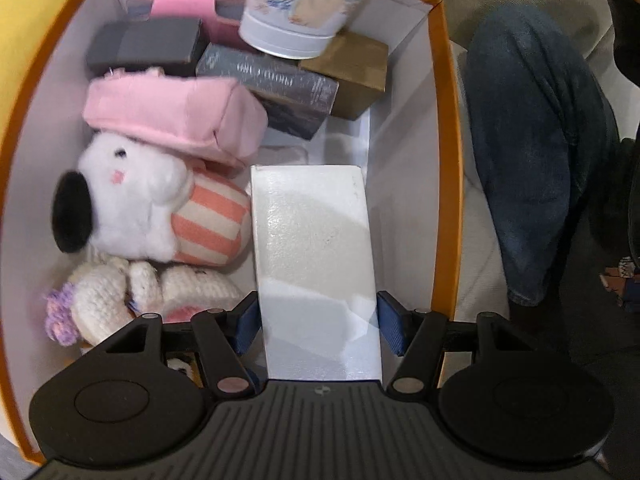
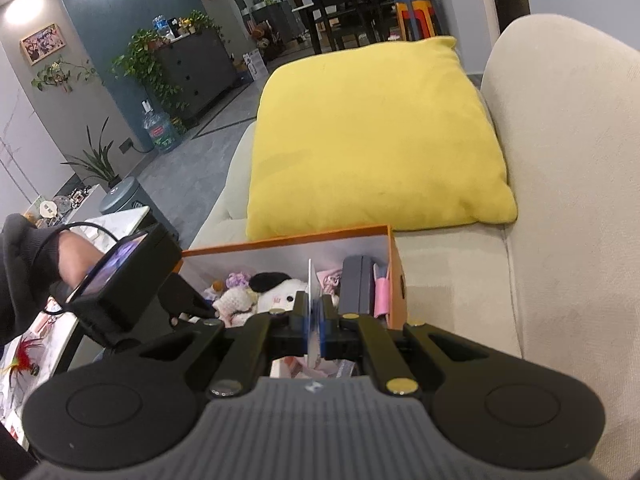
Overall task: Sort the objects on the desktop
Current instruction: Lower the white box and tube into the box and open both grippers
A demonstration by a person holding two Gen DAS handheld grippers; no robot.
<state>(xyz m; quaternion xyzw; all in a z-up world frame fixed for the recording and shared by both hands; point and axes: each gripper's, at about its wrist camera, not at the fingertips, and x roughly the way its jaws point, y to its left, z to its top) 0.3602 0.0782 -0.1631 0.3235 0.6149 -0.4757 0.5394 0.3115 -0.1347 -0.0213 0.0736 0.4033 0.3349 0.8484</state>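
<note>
White and glossy, the flat box point(image 1: 316, 264) sits squarely between my left gripper's point(image 1: 318, 320) blue pads point(image 1: 390, 326), which press its two long edges near its lower end; the rest of it reaches forward over the floor of the orange storage box point(image 1: 444, 152). To the left of the white box lie the white plush dog point(image 1: 132, 204) with its striped orange body, a pink pouch point(image 1: 176, 120) above it and a crocheted toy point(image 1: 120, 296) below it, the dog's striped part touching the box's edge. Further in are a dark book point(image 1: 276, 84), a brown carton point(image 1: 352, 72) and a grey case point(image 1: 144, 46), with a peach-printed cup point(image 1: 304, 4) tilted over them at the top. My right gripper point(image 2: 315, 330) has its jaws drawn close on a thin pale sheet or card point(image 2: 313, 304) seen edge-on, standing upright between the pads, over the near side of the same orange box. That box rests on a beige sofa point(image 2: 560, 240) just in front of a yellow cushion point(image 2: 372, 136). My left hand point(image 2: 76, 256) shows at the left of the right wrist view, holding its gripper.
</note>
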